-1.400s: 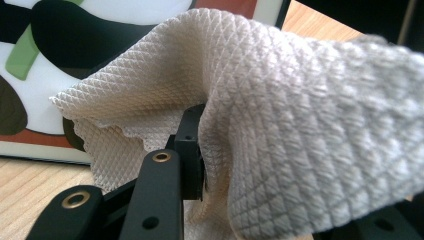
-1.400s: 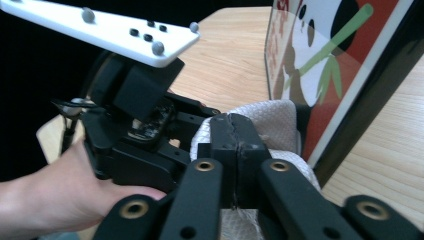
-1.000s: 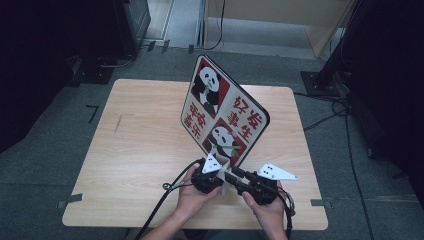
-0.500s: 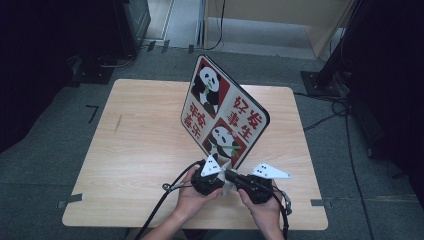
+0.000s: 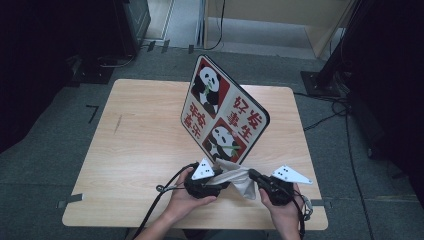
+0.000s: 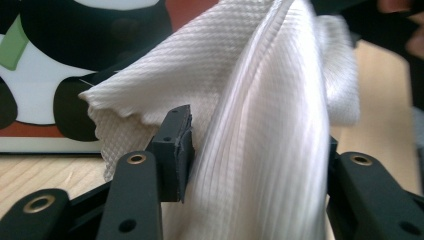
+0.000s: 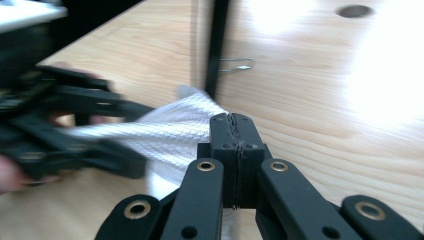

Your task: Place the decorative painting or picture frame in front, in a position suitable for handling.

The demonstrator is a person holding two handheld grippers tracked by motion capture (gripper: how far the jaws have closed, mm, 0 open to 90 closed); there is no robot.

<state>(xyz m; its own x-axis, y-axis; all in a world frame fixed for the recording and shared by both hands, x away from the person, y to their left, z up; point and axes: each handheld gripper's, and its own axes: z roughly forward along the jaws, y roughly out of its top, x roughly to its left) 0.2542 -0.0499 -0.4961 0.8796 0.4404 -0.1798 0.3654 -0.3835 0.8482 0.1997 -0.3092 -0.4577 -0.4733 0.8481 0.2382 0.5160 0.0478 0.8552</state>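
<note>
Here the cloth (image 5: 235,177) hangs stretched between the two grippers near the table's (image 5: 140,150) near edge, just in front of the lower corner of the panda board (image 5: 220,112). Its long axis runs side to side, from one hand to the other, roughly along that edge. The left gripper (image 5: 212,181) has a thick fold of it between its jaws, which stand apart with the fabric bunched between them, so it is grasping the cloth. The right gripper (image 5: 254,176) has its jaws pressed tight together, and in its own view the cloth (image 7: 170,132) runs right up to them; it looks pinched on an edge, though the seam hides the exact bite. Both hands sit equally near.

The cloth (image 6: 250,115) is white with a fine woven diamond texture, soft and creased, with one smoother, shinier pleat down the middle. The board stands tilted on its corner behind it, red panels with pandas and characters.
</note>
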